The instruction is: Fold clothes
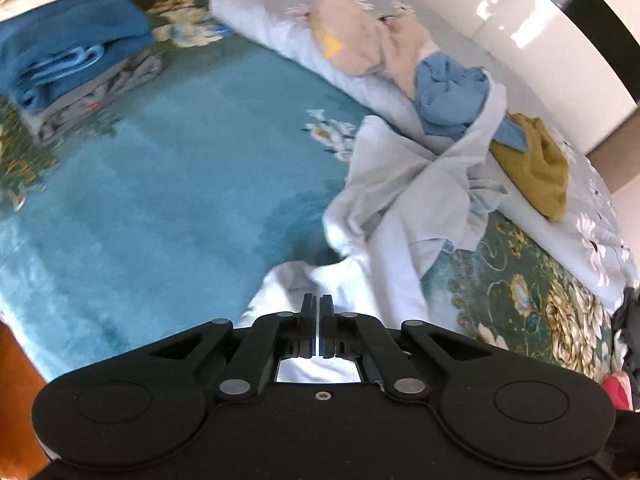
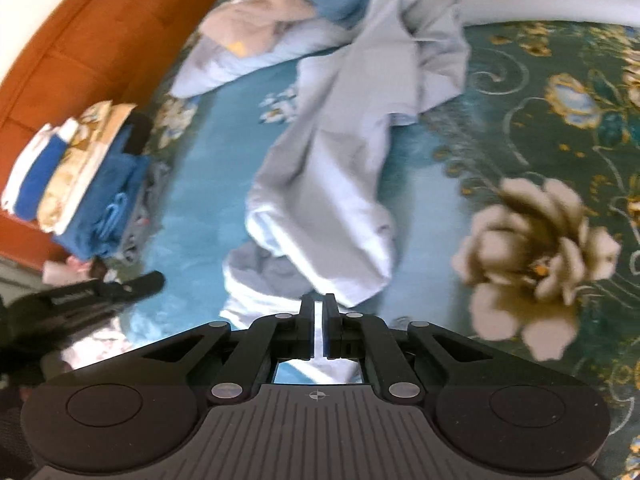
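A pale blue garment (image 1: pixel 404 196) lies crumpled and stretched across the teal floral bedspread (image 1: pixel 160 184). My left gripper (image 1: pixel 320 300) is shut on its near edge, the cloth pinched between the black fingers. In the right wrist view the same pale blue garment (image 2: pixel 332 168) trails away from my right gripper (image 2: pixel 319 300), which is shut on another part of its edge. The left gripper (image 2: pixel 132 286) shows at the left of that view, lifted beside the cloth.
A stack of folded clothes (image 1: pixel 76 60) sits at the far left, also the folded stack (image 2: pixel 80 176) near an orange headboard (image 2: pixel 80 40). Unfolded beige, blue and mustard clothes (image 1: pixel 452 96) lie on a light quilt (image 1: pixel 280 28) at the back.
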### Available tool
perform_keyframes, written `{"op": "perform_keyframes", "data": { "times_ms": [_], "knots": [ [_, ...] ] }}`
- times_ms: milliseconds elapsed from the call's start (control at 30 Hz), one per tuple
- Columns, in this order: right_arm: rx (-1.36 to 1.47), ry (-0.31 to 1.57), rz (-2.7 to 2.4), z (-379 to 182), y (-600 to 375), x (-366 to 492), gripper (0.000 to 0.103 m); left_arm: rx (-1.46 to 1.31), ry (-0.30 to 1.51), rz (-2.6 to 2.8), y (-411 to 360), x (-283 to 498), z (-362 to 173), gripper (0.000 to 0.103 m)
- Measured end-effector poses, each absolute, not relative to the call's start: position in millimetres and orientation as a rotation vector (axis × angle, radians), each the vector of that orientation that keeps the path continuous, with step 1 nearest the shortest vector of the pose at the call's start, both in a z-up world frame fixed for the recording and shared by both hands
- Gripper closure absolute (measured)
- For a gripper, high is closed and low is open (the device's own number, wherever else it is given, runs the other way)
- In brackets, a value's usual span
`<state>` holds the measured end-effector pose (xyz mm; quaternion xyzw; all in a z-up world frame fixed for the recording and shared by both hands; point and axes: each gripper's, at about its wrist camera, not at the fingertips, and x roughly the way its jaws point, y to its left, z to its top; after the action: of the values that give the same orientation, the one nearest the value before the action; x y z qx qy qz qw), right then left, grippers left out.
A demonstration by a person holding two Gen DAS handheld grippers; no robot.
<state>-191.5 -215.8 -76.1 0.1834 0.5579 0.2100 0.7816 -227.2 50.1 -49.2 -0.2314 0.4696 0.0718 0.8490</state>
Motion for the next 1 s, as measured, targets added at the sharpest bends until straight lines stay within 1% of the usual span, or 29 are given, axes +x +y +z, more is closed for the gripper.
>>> {"op": "perform_keyframes", "data": {
  "times_ms": [100,167,200,233,267,300,333,400,433,467,500,533,567,600,667,700,733,833,1000],
  "knots": [
    [0.41,1.2,0.408,-85.3,-221.0,-191.1,0.1,-0.44,0.994,0.087,42.9,-203.3,-47.7,0.103],
    [0.431,1.201,0.371,-92.8,-221.3,-188.0,0.1,-0.402,0.996,0.034,38.5,-183.2,-47.6,0.099],
    [0.444,1.204,0.356,-96.7,-220.3,-185.8,0.098,-0.38,1.001,0.003,36.6,-171.4,-49.0,0.094],
    [0.453,1.208,0.342,-100.8,-219.1,-183.7,0.096,-0.352,1.005,-0.026,34.0,-157.4,-50.3,0.086],
    [0.458,1.216,0.32,-106.7,-217.2,-180.7,0.093,-0.325,1.01,-0.056,31.5,-143.4,-51.9,0.081],
    [0.462,1.227,0.296,-113.0,-214.6,-177.6,0.085,-0.297,1.019,-0.088,29.0,-129.3,-54.1,0.071],
    [0.467,1.236,0.274,-118.3,-213.5,-176.4,0.081,-0.265,1.025,-0.117,25.9,-114.3,-56.5,0.067],
    [0.492,1.249,0.246,-130.0,-209.5,-173.6,0.082,-0.19,1.03,-0.18,18.4,-83.3,-62.0,0.063],
    [0.503,1.252,0.232,-134.6,-207.2,-171.9,0.076,-0.155,1.035,-0.209,14.5,-69.4,-65.3,0.057],
    [0.514,1.253,0.217,-138.9,-204.8,-170.3,0.071,-0.116,1.043,-0.244,9.3,-53.4,-69.6,0.054],
    [0.525,1.252,0.202,-143.2,-202.5,-168.9,0.063,-0.085,1.051,-0.273,4.0,-39.4,-73.5,0.049],
    [0.536,1.25,0.186,-146.5,-199.9,-167.8,0.06,-0.051,1.061,-0.304,-1.7,-25.1,-77.9,0.044],
    [0.546,1.249,0.173,-149.4,-197.1,-166.5,0.059,-0.012,1.07,-0.338,-7.7,-11.4,-83.2,0.041],
    [0.554,1.247,0.158,-152.6,-194.5,-165.1,0.058,0.026,1.075,-0.367,-13.3,-0.3,-88.6,0.034],
    [0.57,1.244,0.142,-158.7,-190.6,-162.4,0.052,0.109,1.076,-0.427,-26.1,19.6,-101.3,0.03],
    [0.575,1.241,0.135,-160.9,-188.8,-161.0,0.042,0.15,1.074,-0.46,-32.2,26.9,-108.1,0.026],
    [0.576,1.234,0.126,-162.0,-187.0,-160.5,0.034,0.19,1.069,-0.494,-38.3,34.2,-115.1,0.023],
    [0.569,1.209,0.1,-164.0,-181.3,-159.3,0.031,0.286,1.052,-0.552,-53.5,56.7,-134.9,0.022],
    [0.543,1.212,0.056,-175.6,-174.4,-154.4,0.032,0.267,1.065,-0.592,-67.7,98.9,-158.3,0.021]
  ]
}}
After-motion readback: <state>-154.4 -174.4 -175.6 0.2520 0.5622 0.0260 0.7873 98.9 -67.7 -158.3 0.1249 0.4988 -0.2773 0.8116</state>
